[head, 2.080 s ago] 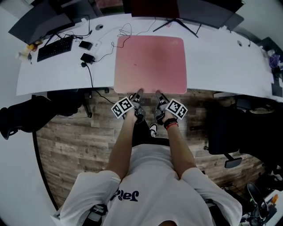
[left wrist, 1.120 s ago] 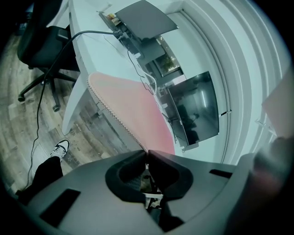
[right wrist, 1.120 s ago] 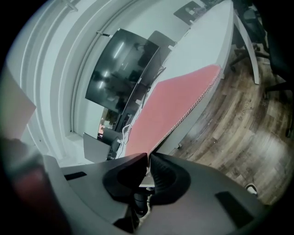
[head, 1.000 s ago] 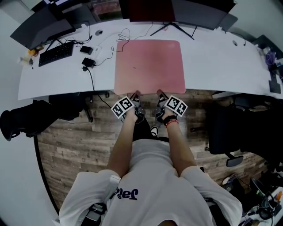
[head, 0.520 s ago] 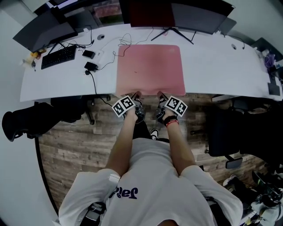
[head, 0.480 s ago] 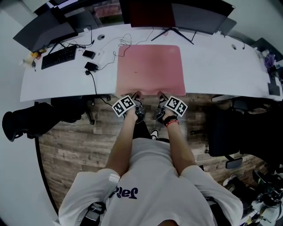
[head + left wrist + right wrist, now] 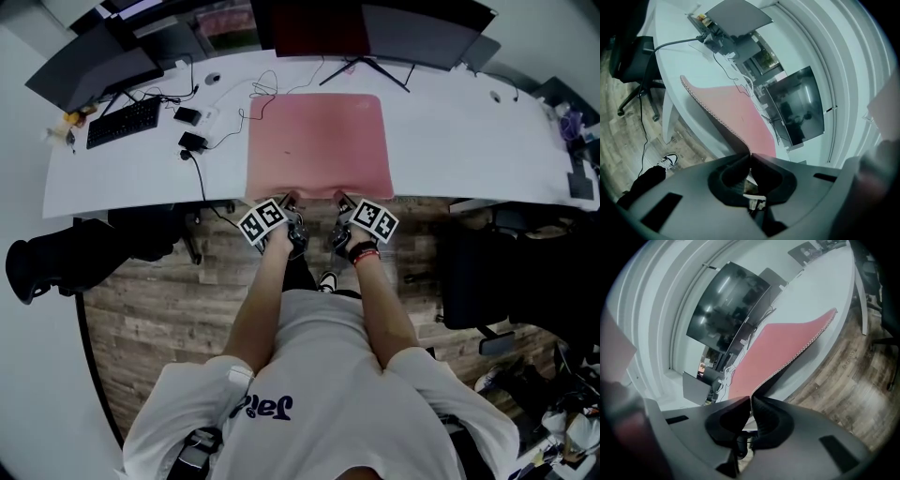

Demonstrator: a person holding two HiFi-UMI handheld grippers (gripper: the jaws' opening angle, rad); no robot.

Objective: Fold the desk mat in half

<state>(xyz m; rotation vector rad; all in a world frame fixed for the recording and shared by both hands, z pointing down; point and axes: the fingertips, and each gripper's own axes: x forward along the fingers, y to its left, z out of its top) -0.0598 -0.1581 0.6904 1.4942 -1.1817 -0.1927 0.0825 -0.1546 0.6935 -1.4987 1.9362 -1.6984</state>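
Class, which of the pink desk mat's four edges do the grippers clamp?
The near edge, at the desk front: left gripper and right gripper are both shut on it. The other three lie free.

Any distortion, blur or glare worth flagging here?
Head view: fisheye bows the white desk; the pink rectangular desk mat is sharp. Left gripper view: strong barrel distortion, black corners, blurred patch at right. Right gripper view: same, blurred patch at left.

Matt pink desk mat (image 7: 319, 145), smooth white desk (image 7: 469, 141), wood-plank floor (image 7: 159, 309)
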